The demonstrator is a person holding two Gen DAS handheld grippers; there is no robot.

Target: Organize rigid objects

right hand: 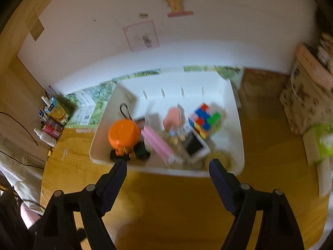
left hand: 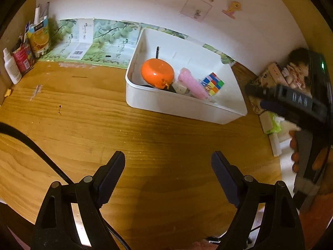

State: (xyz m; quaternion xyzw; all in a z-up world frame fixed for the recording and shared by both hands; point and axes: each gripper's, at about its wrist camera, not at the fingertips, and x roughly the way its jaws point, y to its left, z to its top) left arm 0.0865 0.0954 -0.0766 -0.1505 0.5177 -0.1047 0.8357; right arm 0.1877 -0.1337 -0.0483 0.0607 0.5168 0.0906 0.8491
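Observation:
A white bin (left hand: 187, 109) stands on the wooden table against the wall. It holds an orange round toy (left hand: 157, 73), a pink bar (left hand: 192, 84) and a colourful puzzle cube (left hand: 214, 82). My left gripper (left hand: 168, 162) hovers open over bare wood in front of the bin, with nothing between its fingers. In the blurred right wrist view the same bin (right hand: 166, 169) also shows the orange toy (right hand: 124, 134), the pink bar (right hand: 158, 143), the cube (right hand: 205, 120) and a phone (right hand: 196, 145). My right gripper (right hand: 168, 166) is open and empty just above the bin's near rim.
Bottles and drink cartons (left hand: 27, 52) crowd the back left corner. A green printed sheet (left hand: 93, 41) leans on the wall. A patterned box (right hand: 308, 95) and a green tissue pack (right hand: 320, 143) sit to the right. A black cable (left hand: 31, 145) crosses the left side.

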